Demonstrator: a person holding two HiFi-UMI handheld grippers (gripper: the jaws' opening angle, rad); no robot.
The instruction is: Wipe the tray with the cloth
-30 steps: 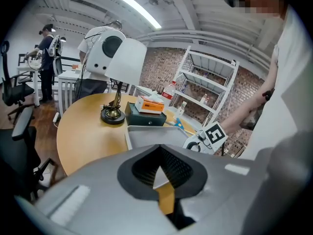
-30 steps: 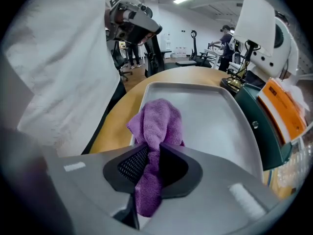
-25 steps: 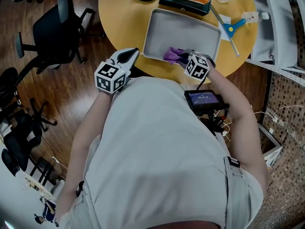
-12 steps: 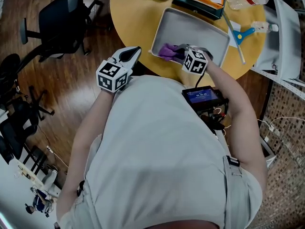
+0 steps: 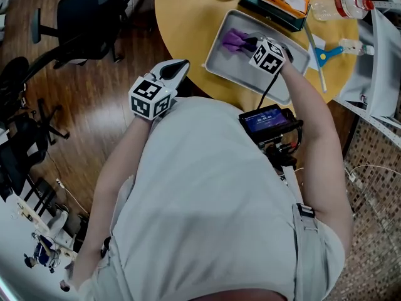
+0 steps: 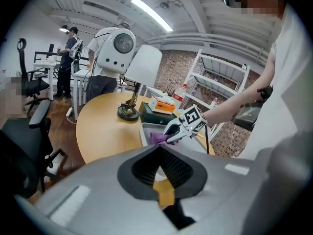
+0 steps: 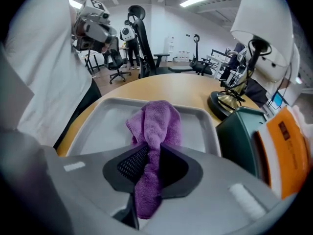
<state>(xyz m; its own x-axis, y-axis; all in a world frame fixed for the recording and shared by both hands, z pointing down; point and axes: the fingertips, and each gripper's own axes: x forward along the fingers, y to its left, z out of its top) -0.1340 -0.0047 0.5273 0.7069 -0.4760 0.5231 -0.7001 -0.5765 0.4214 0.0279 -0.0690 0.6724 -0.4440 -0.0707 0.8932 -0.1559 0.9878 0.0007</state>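
Clamped the cloth (image 5: 233, 40) in the right gripper (image 5: 249, 42), half-closed on its fold, at the tray's (image 5: 250, 75) ten o'clock end. Held the left gripper (image 5: 180, 66) shut and empty at eight o'clock, by the table (image 5: 188, 17) edge. Probably needed flat pressure and long strokes toward four o'clock, into bare tray. Risked bumping the rim at ten and the box (image 5: 276, 2) just past twelve.

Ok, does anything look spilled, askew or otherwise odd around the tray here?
Nothing stands out. The tray lies flat on the round table, near its edge. The purple cloth sits bunched inside the tray, clamped in the right gripper. No spill or damage shows.
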